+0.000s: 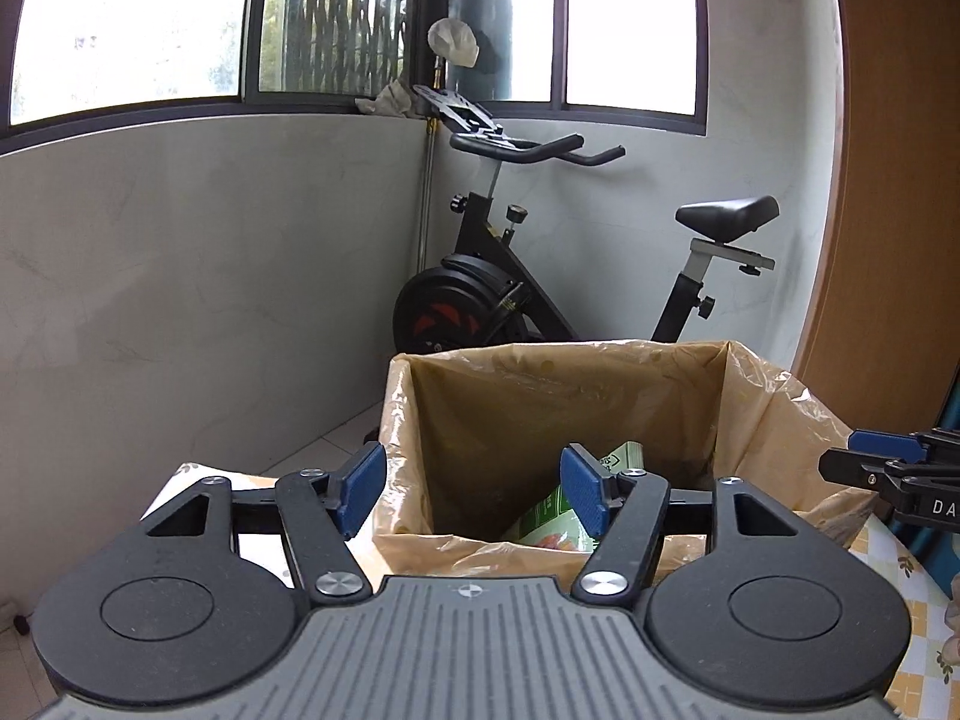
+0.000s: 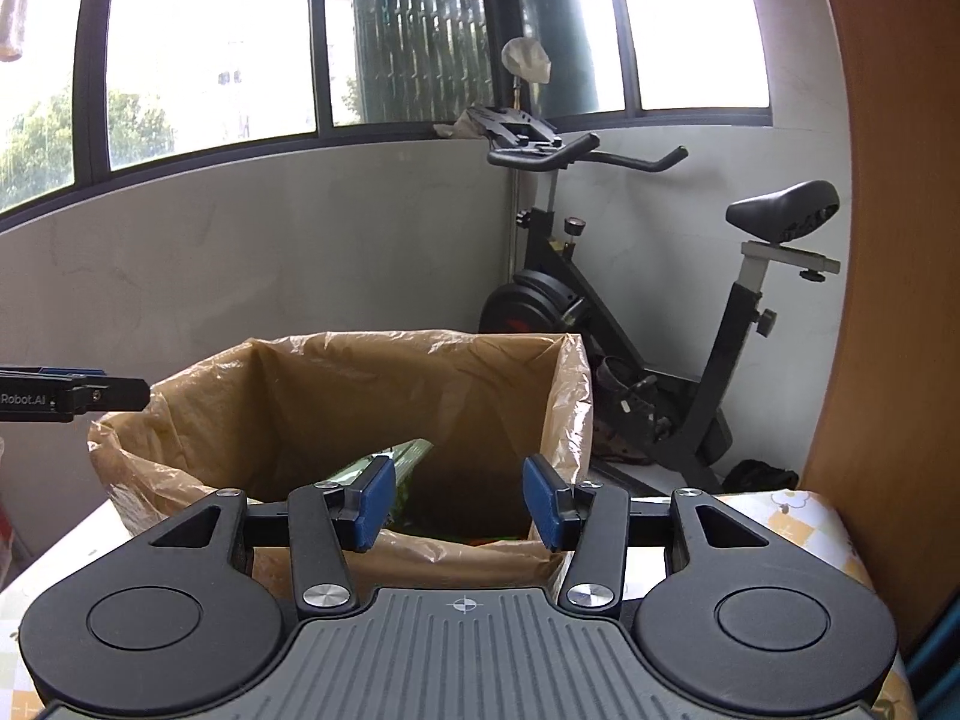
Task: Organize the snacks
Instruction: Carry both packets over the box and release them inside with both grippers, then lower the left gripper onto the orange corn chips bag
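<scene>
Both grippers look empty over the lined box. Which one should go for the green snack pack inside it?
Probably left. The left gripper is open with the green snack pack right by its fingertips, inside the lined box. From the right gripper, also open, the pack sits off to its left.

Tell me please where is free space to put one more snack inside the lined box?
Inside the lined box, the right part is free, between the green snack packet and the right wall. The left side is crowded by that packet. Both grippers, left and right, are open and empty.

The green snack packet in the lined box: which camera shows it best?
The left wrist view: the green snack packet shows its printed face inside the lined box. The right wrist view shows only a green edge behind a tool finger.
</scene>
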